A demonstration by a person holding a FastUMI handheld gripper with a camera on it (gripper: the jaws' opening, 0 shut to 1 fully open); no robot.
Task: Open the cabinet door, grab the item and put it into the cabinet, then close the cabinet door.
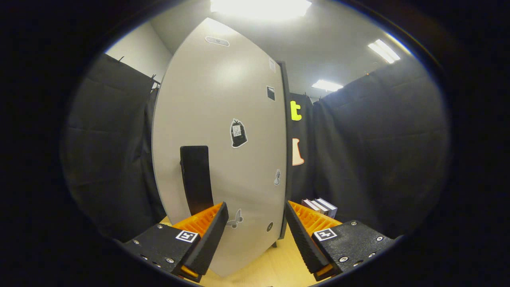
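— What stands ahead of the gripper [256,217]?
— The cabinet door [223,131], its handle [196,179] just beyond the left finger, fingers spread apart.
— And to the right?
— Books [320,206] on the table [275,265], behind the right finger.

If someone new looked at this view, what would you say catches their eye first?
The tall pale cabinet door just ahead of the fingers stands out first, with its dark upright handle low on it and small stickers scattered over it. Next comes the gripper, its fingers spread open and holding nothing. Beyond the right finger, a few books lie on the wooden floor.
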